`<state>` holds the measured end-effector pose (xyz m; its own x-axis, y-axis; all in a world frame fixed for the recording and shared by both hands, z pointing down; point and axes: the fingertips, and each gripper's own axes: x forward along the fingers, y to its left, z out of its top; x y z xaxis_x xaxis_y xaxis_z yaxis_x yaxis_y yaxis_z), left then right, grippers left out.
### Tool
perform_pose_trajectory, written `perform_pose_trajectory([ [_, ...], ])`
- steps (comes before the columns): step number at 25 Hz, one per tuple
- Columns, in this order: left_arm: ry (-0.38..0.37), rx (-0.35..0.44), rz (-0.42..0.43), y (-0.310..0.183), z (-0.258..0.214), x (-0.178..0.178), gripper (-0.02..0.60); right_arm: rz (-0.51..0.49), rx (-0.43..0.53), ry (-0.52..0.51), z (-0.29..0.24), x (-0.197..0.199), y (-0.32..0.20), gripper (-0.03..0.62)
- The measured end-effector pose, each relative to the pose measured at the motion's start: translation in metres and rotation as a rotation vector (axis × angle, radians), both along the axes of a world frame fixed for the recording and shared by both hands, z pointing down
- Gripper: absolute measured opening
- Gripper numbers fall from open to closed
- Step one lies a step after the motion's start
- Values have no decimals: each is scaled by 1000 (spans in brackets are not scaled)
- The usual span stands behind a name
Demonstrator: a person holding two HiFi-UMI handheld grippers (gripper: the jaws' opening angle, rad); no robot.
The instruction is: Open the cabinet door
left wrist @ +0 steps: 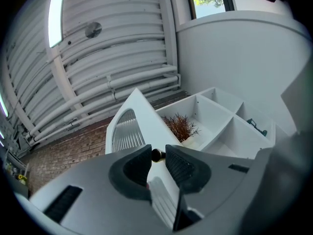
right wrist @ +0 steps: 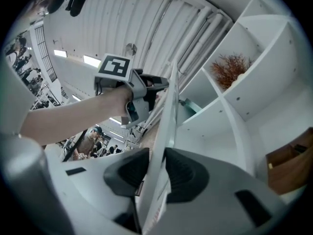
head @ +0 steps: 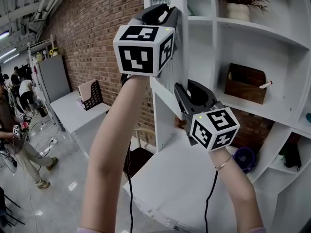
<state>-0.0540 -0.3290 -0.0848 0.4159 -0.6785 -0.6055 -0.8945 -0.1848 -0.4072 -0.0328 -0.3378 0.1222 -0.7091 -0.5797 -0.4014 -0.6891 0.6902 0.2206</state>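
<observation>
The shelf [head: 252,30] stands to the right of both claws. The door [head: 167,98] is swung well out from it, seen edge-on, and runs up between the two claws. The task looks mostly done, so the biggest risk is overtravel. More pull could drive the door to its hinge limit and strain it. It could also rock the shelf, which has a vase [head: 239,9] up and right of the left claw and a box [head: 245,84] right of the right claw.

The left claw [head: 170,12] is the higher one and is closed on the small dark knob [left wrist: 157,154], which sits right at the pad tips. The right claw [right wrist: 157,155], lower down, pinches the door's bare edge between its pads.

Two grips on one panel could fight each other: if the hands follow different arcs, the door twists. The edge looks smooth and thin, so the right claw's pads may slide off it. The knob, caught only at the tips, could pop out under a sideways tug.
</observation>
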Motion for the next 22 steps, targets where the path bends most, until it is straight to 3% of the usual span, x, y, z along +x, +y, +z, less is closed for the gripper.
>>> perform_pose_trajectory([
  [22,27,1,-57,34,1,-72,72,-51,52,37,2,-71,40,135],
])
